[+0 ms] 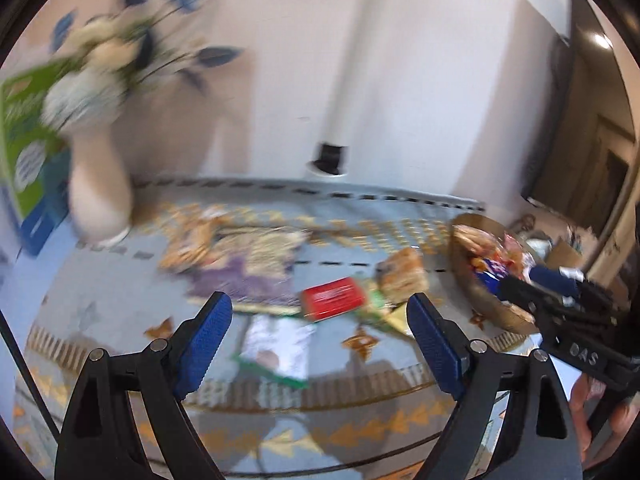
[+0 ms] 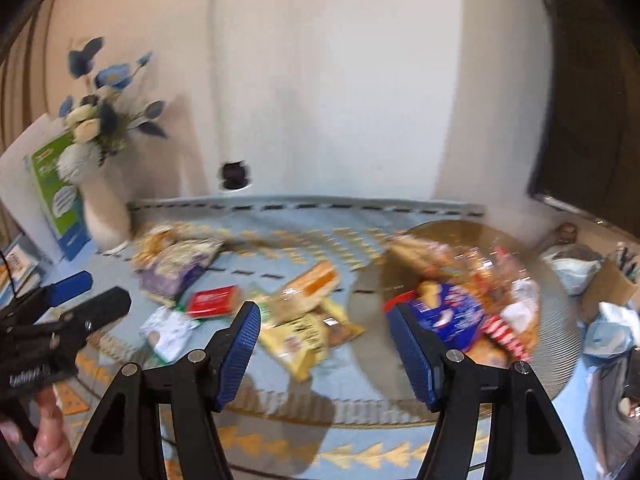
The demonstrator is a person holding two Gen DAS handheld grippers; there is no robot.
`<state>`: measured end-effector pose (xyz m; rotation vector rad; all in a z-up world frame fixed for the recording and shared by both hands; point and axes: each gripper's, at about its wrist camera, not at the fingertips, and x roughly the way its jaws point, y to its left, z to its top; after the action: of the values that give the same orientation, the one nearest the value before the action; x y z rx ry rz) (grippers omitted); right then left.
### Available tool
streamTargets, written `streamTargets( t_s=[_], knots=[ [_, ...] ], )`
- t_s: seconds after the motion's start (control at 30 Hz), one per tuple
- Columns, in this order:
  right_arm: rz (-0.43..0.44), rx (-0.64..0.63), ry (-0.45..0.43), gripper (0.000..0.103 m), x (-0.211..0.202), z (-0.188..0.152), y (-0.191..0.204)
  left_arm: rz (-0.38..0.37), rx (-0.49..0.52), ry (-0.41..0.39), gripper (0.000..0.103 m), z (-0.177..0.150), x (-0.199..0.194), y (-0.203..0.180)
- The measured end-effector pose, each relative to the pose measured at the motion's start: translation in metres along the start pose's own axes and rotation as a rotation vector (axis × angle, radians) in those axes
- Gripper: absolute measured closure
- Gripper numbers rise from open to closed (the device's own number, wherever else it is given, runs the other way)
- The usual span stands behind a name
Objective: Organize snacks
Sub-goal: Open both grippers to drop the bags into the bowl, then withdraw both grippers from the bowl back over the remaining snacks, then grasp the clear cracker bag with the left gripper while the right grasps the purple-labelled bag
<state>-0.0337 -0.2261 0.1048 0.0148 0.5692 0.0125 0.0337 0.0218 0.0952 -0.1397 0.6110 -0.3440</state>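
**Both tongs empty over the scattered snacks**

Left tongs (image 1: 320, 344) gape wide, right tongs (image 2: 324, 344) spread too — nothing between either. Beside the woven basket (image 2: 560, 320), already heaped with packets, loose snacks like the red packet (image 2: 212, 301) lie on the tabletop (image 2: 360, 372) — likely awaiting collection.

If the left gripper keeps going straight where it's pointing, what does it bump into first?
Probably the red packet lying on the table. It sits between the open left gripper fingers and a little ahead. The blur makes depth unsure, so the white-and-green packet nearer the fingers might come first.
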Motion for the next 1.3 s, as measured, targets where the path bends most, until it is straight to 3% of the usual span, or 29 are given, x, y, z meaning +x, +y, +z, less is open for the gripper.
streamTargets(
  t_s=[0.1, 0.2, 0.33, 0.47, 0.77, 0.87, 1.1, 1.2, 1.3],
  knots=[
    [0.039, 0.002, 0.014, 0.038, 0.004, -0.006, 0.015, 0.077, -0.028, -0.015, 0.017, -0.007, -0.002, 0.025],
    [0.085, 0.002, 0.026, 0.038, 0.014, -0.017, 0.028, 0.15, -0.018, 0.004, 0.026, -0.017, 0.001, 0.042],
    [0.135, -0.023, 0.055, 0.038, 0.041, -0.04, 0.046, 0.15, -0.09, 0.043, 0.026, -0.034, 0.016, 0.069],
    [0.179, -0.033, 0.058, 0.038, 0.055, -0.053, 0.054, 0.096, -0.163, 0.038, 0.026, -0.045, 0.022, 0.086],
    [0.171, -0.055, 0.07, 0.036, 0.063, -0.059, 0.057, 0.099, -0.205, 0.033, 0.026, -0.049, 0.025, 0.092],
    [0.185, -0.058, 0.084, 0.036, 0.063, -0.057, 0.06, 0.1, -0.159, 0.077, 0.026, -0.037, 0.029, 0.088],
    [0.392, 0.008, 0.098, 0.033, 0.069, -0.009, 0.077, 0.066, -0.09, 0.088, 0.02, 0.024, 0.047, 0.098],
    [0.425, 0.027, 0.101, 0.028, 0.089, 0.018, 0.09, 0.078, -0.162, 0.083, 0.019, 0.047, 0.068, 0.122],
    [0.466, 0.047, 0.184, 0.028, 0.117, 0.031, 0.103, 0.058, -0.228, 0.108, 0.019, 0.052, 0.095, 0.14]
  ],
)
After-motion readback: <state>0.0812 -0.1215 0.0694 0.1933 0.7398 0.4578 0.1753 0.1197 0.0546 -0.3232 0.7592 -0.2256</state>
